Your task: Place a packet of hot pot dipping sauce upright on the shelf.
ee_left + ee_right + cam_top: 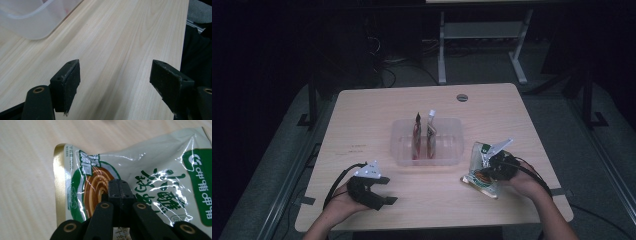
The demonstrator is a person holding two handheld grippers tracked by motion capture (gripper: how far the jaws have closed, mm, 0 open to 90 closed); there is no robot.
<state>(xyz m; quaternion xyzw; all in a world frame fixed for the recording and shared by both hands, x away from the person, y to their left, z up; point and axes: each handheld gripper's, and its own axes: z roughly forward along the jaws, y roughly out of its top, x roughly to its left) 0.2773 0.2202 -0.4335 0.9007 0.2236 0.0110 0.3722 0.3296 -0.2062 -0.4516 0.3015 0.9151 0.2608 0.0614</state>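
Pale wooden desk (pixel 362 115) lay under my right hand-held gripper (pixel 119 185), clamped on a green-lettered packet (pixel 155 170), print unreadable; my left hand-held gripper (pixel 115 75) gaped empty.

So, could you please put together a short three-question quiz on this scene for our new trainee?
1. True or false: the left gripper holds a packet.
2. What does the right gripper grip?
A. green and white packet
B. clear tub
C. nothing
3. How many pouches stand in the clear tub?

Key:
1. False; its jaws stand open over the bare table.
2. A.
3. Two: a dark one and a light one.
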